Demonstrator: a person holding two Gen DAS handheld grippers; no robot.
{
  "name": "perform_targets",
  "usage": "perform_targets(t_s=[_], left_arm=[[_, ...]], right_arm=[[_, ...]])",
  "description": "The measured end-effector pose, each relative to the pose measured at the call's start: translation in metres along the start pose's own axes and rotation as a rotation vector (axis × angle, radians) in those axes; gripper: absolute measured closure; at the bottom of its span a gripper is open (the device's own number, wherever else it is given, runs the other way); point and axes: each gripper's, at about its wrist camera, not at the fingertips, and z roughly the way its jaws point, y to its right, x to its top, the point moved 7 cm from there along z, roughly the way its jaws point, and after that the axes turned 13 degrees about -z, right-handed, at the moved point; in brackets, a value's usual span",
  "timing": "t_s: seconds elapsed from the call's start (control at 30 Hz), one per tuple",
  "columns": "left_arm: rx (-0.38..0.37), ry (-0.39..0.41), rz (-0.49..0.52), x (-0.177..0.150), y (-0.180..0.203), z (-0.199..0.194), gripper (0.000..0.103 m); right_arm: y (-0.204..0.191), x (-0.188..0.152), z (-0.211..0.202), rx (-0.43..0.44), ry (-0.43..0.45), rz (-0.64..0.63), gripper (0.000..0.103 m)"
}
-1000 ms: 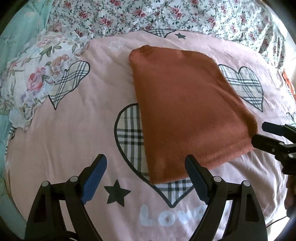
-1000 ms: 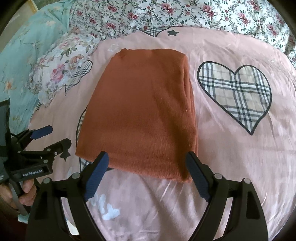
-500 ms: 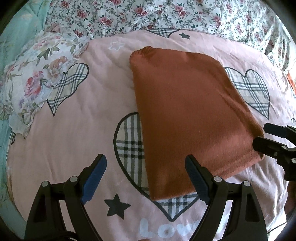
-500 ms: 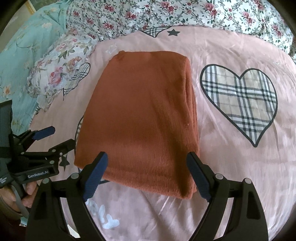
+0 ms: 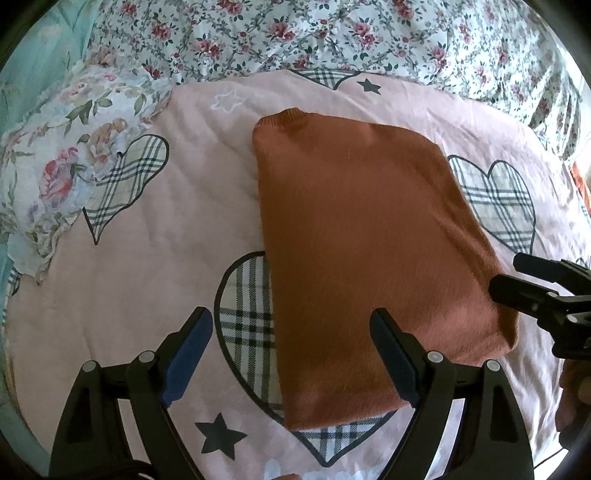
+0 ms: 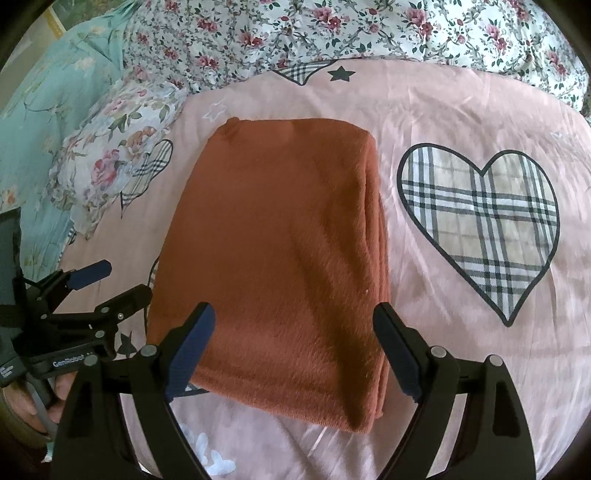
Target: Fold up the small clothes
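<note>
bed surface: pink quilt (image 6: 461, 110) printed with plaid hearts and stars; floral sheet (image 6: 369, 26) beyond; floral pillow (image 6: 118, 147) and teal cover (image 6: 55, 110) at left; daylight.

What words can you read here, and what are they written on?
"GenRobot", white letters on the black body of the left tool.
A small white label further left on that tool: too blurred to read.
White letters on the pink bedcover at the bottom edge: cut off, unreadable.
Orange sweater: no text.
</note>
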Motion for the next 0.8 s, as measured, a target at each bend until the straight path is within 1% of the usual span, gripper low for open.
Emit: perform_targets(t_s=[0.2,0.8], left_arm=[[-0.026,-0.001,-0.011,-0.001,0.002,0.001,0.016],[-0.017,-0.005,-0.019,-0.004,0.001,0.000,0.015]], right_arm=[[0.000,0.003,0.004,0.016,-0.004,-0.010,0.015],[-0.004,0.006,0.011,0.035,-0.016,-0.024,0.015]])
